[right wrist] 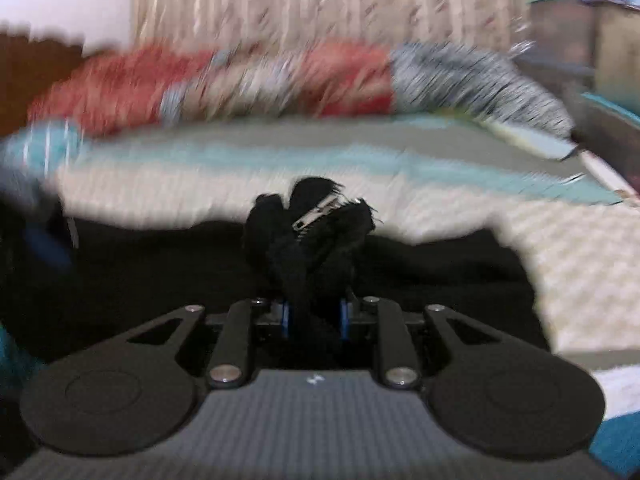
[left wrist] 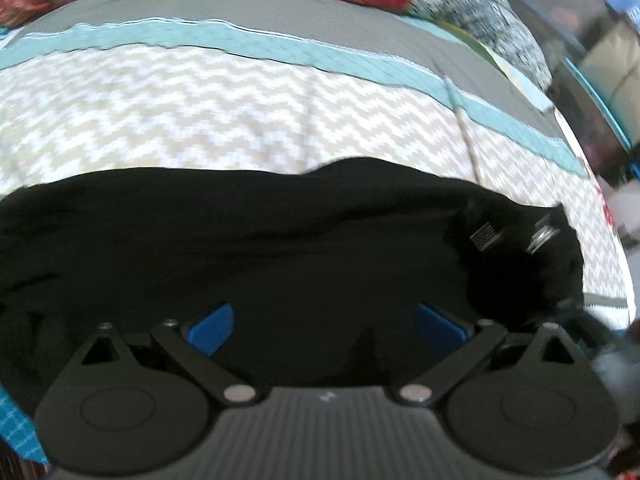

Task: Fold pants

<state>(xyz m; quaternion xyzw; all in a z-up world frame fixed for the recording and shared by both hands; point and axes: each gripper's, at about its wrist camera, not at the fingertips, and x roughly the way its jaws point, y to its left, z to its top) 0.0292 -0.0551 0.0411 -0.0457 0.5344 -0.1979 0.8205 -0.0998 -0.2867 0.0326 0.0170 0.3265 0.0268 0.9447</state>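
Pants point(left wrist: 240, 248) are spread left to right across the bed point(left wrist: 200, 120) — zipper end at right. That end is pinched by the right gripper point(right wrist: 314, 314); the left gripper point(left wrist: 326, 326) is held wide, empty.

Left tool point(left wrist: 326, 326) black w/ blue pads point(left wrist: 211, 330), silver screws, right tool point(right wrist: 314, 318) apparently alike

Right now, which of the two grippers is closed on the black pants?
The right gripper: its blue pads pinch the black pants near the zipper. The left gripper stands open.

No readable text, labels, brands or numbers in either view. Only a small white mark at lower centre of each tool body point(left wrist: 326, 397), too small and blurred to read.
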